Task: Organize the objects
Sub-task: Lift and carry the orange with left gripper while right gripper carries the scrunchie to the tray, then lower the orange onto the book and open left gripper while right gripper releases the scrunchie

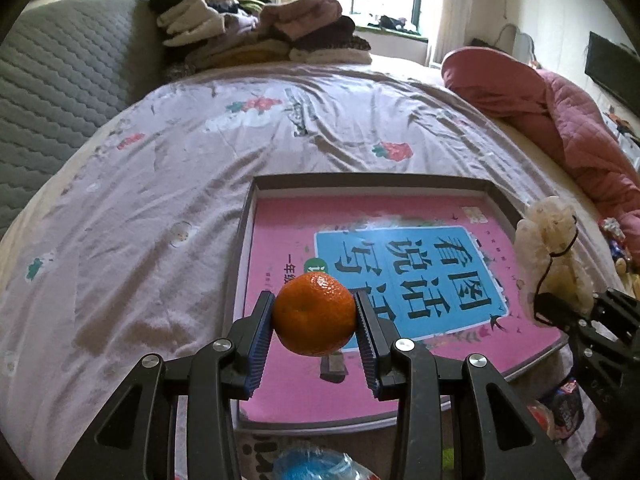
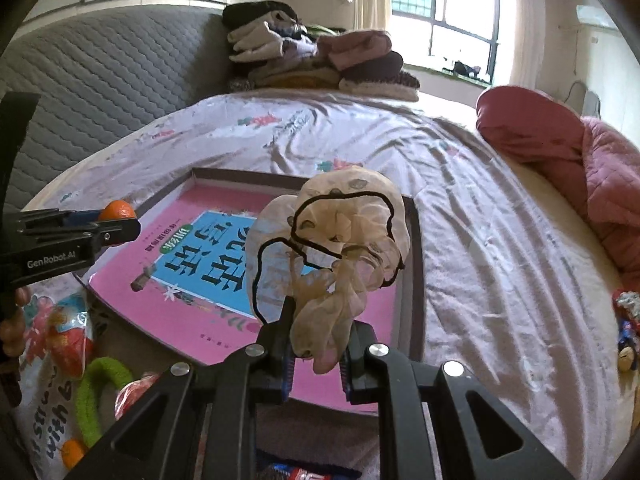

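My left gripper (image 1: pixel 315 314) is shut on an orange tangerine (image 1: pixel 314 314) and holds it above the near left part of a shallow grey box (image 1: pixel 372 182) that holds a pink and blue book (image 1: pixel 400 272). It also shows at the left of the right wrist view (image 2: pixel 116 216). My right gripper (image 2: pixel 318 350) is shut on a crumpled beige sheer cloth with a black cord (image 2: pixel 340 248), raised above the box's near right part (image 2: pixel 416 264). The cloth also shows in the left wrist view (image 1: pixel 554 252).
The box lies on a bed with a floral lilac sheet (image 1: pixel 160 200). Folded clothes (image 1: pixel 260 32) are stacked at the head. A pink quilt (image 1: pixel 560 120) lies on the right. Snack packets, a green loop (image 2: pixel 96 392) and small tangerines (image 2: pixel 72 452) lie near the front edge.
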Demonstrator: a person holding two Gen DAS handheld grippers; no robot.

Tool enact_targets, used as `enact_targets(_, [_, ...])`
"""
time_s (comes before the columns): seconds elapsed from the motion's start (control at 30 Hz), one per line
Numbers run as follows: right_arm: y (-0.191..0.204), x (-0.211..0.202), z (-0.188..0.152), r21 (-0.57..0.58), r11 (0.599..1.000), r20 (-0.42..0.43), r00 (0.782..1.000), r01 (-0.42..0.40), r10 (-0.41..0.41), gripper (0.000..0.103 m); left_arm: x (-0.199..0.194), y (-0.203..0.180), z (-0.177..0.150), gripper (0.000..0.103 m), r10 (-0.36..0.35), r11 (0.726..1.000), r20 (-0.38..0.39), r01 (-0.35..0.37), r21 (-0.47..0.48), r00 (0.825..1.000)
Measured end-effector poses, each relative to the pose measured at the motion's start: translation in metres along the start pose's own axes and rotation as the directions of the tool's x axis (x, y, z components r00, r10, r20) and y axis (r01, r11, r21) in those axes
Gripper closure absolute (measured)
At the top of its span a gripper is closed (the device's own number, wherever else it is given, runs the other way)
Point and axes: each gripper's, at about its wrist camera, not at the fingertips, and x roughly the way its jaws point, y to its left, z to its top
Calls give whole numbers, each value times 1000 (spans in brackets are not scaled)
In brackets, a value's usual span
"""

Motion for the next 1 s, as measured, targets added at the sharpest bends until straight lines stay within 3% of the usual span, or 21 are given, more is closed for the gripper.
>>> enact_targets(0.13, [-8,12,-2,61,997,-58,997,-41,45,85,13,0,1,63,-36,999,-39,36,5,999])
enact_targets(0.27, [-10,17,-6,64,997,-87,995,-49,54,83,24,-2,-2,63,-28,999,-71,29,19,997])
enact_targets(0.43, [-12,14,-6,82,995,-89,994,-61,68,81,29,-2,-4,62,-39,999,-97,41,21,995])
enact_targets(0.63, [-12,12,-6,86,995,-91,994,-55,63,70,31,-4,-7,61,-40,999,-116,43,28,993])
enact_targets(0.8, [-9,9,-5,70,997,-89,995,-35,41,67,25,-4,-4,48,-64,998,-110,67,18,992])
enact_targets(1.0, [-7,0,-2,50,999,-56,998,-11,14,59,15,-4,-1,42,-78,997,-87,79,10,993])
